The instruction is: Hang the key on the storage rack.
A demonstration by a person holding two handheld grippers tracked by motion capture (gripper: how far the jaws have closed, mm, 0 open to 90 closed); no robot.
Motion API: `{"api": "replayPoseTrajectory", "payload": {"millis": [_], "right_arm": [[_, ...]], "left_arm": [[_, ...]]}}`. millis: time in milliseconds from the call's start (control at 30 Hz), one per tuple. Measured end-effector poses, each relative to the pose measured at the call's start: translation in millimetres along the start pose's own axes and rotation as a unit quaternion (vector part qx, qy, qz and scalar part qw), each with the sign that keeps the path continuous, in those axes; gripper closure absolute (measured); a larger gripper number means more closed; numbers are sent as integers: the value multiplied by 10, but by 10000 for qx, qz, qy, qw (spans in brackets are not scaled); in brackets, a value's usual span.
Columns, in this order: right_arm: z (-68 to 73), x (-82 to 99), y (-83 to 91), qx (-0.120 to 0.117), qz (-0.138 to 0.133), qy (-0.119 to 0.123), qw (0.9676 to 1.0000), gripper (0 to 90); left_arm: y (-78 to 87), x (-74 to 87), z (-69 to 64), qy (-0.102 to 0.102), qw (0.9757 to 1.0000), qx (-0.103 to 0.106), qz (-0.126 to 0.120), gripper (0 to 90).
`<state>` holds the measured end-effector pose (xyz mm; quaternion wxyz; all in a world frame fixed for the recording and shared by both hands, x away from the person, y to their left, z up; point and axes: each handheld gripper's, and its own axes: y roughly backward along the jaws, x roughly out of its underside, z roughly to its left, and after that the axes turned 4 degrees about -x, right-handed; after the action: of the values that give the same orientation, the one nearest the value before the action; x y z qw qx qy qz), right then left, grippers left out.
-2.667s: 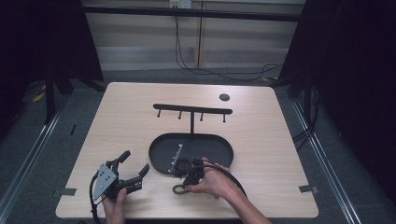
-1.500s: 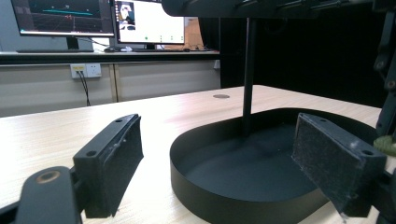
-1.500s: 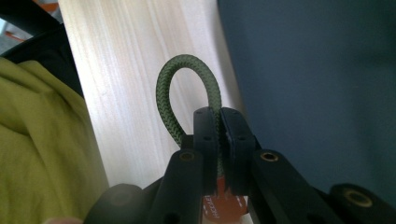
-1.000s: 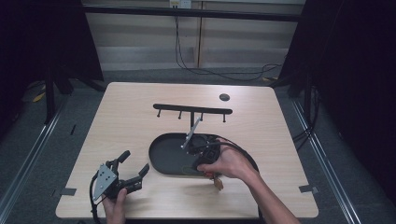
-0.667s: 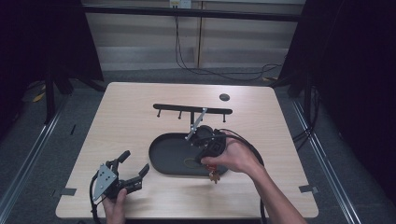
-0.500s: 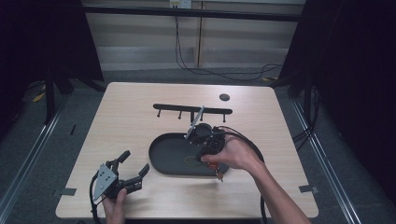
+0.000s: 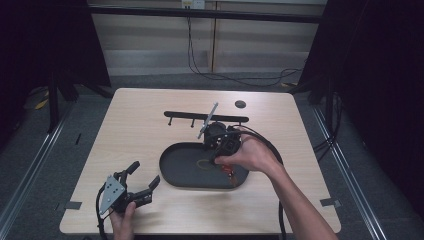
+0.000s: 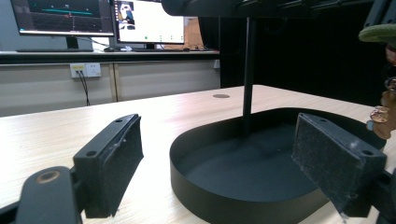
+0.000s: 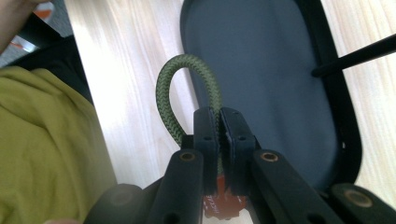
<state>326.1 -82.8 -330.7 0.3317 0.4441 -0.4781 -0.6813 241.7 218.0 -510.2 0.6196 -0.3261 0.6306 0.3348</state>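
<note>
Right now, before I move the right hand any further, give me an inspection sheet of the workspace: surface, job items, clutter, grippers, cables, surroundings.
Surface: light wooden table, bare apart from the items below.
Job's things: black oval tray with an upright post carrying a hook bar; green cord loop with a red tag below it.
Clutter: small dark disc near the far edge.
Grippers: right gripper shut on the green cord loop, raised over the tray's far side; left gripper open, low at the near left, jaws facing the tray.
Cables: black cable trailing from the right gripper; wall cables behind the table.
Surroundings: dark curtains, monitors on a bench.
</note>
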Motion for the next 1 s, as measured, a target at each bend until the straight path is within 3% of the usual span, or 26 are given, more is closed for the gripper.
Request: {"api": "replayPoseTrajectory", "payload": {"millis": [267,300,467,833,867,1000], "right_arm": [[-87,-38,162,96,-33,-94,9999,859],[-92,-53,241,164,-127,-180,9996,860],[-119,-96,357,232,-164,-141,9995,859],[-253,-288,430,146,-54,-4,9999,859],[-261,-315,452,111,54,-8,9999,859],[-328,-347,521,251,128,-103,9995,859]], "left_arm": [[-2,0,0,-18,10000,-30,15,158],[-2,-1,0,-22,10000,-28,17,158],[-1,-1,0,-36,10000,-36,10,158],[0,-1,3,-50,10000,-24,6,158],[0,-1,5,-61,10000,-12,9,158],[-1,-1,3,-44,10000,3,-6,158]]}}
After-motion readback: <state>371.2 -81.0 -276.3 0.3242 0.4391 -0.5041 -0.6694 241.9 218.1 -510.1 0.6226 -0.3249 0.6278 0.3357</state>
